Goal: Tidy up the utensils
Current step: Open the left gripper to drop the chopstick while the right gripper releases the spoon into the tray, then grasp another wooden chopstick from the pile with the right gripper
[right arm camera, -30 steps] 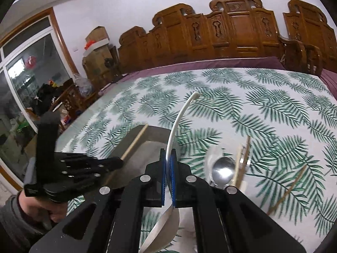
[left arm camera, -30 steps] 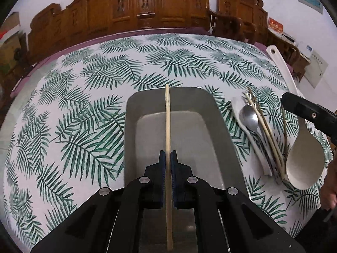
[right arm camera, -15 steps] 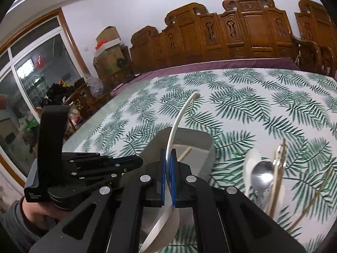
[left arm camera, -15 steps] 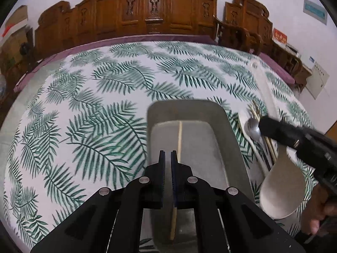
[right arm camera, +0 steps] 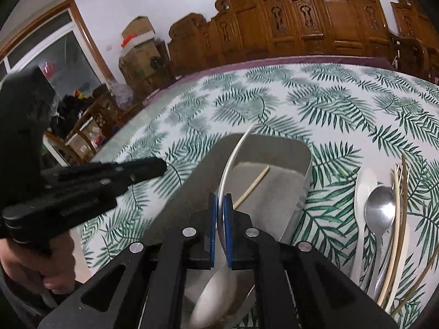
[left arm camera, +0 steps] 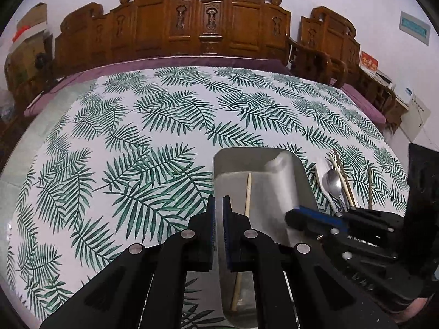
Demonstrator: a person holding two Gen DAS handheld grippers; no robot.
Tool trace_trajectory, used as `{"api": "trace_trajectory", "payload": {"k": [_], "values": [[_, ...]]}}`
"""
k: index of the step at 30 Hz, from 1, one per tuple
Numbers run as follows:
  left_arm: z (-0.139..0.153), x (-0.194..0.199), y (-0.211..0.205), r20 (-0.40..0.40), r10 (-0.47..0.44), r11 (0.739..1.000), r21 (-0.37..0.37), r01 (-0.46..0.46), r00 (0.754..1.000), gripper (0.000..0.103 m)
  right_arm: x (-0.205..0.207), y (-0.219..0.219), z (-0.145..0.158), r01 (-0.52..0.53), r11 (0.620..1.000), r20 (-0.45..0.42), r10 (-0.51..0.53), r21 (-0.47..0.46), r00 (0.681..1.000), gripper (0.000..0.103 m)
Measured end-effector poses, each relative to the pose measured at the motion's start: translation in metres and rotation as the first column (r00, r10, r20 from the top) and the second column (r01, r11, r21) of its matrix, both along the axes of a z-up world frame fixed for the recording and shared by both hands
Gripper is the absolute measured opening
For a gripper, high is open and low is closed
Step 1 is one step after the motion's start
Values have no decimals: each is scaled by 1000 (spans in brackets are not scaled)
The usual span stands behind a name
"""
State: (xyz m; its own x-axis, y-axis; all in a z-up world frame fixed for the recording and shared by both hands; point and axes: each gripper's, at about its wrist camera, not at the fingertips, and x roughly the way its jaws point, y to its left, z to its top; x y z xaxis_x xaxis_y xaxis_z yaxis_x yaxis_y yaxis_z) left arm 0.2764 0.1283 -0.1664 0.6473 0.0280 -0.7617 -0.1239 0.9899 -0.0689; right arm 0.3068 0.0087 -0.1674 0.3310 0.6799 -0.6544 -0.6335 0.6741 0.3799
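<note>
Right gripper (right arm camera: 220,227) pinching white ladle (right arm camera: 216,292) mid-handle, jaws easing apart; long axis along tray (right arm camera: 299,192), bowl over near end. Left gripper (left arm camera: 218,233) pressed together, empty (chopstick (left arm camera: 247,200) already in tray).

The left gripper (left arm camera: 218,230) hangs shut and empty over the near left rim of a grey tray (left arm camera: 299,189). One chopstick (left arm camera: 247,194) lies inside. A spoon (left arm camera: 333,182) lies right of it on the leaf-print tablecloth (left arm camera: 137,142).
</note>
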Motion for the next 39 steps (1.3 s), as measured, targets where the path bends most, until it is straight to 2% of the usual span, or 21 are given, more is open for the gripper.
{"api": "trace_trajectory", "payload": {"k": [5,9,16,24,25,27,32,37,39], "values": [[1,-1,-2,3,-5,1000,-10,5,1000,4,1,-10,2,13,1000,13,-13,-10,1000,9],[3,-1,-9,13,-23,1000,-13,23,1000,4,1,-31,16,27,999,62,-26,-17,998,9],[5,-2,-33,26,-78,997,-15,79,997,5,13,-90,30,142,985,159,-126,-97,979,9],[4,-3,-65,40,-135,990,-21,136,990,34,32,-155,19,290,939,200,-253,-183,946,10],[4,-3,-70,42,-142,990,-20,143,989,36,34,-162,15,307,931,199,-269,-199,943,13],[4,-4,-77,46,-154,988,-18,155,987,40,37,-174,6,336,915,191,-297,-225,936,32],[3,-5,-97,52,-185,982,-17,186,981,49,43,-190,-17,382,873,166,-346,-304,923,35],[-1,-5,-112,50,-204,979,-19,205,978,50,50,-196,-42,409,836,108,-399,-366,911,38],[-1,-5,-118,50,-212,977,-16,213,976,50,51,-196,-47,409,833,87,-407,-374,909,40]]}}
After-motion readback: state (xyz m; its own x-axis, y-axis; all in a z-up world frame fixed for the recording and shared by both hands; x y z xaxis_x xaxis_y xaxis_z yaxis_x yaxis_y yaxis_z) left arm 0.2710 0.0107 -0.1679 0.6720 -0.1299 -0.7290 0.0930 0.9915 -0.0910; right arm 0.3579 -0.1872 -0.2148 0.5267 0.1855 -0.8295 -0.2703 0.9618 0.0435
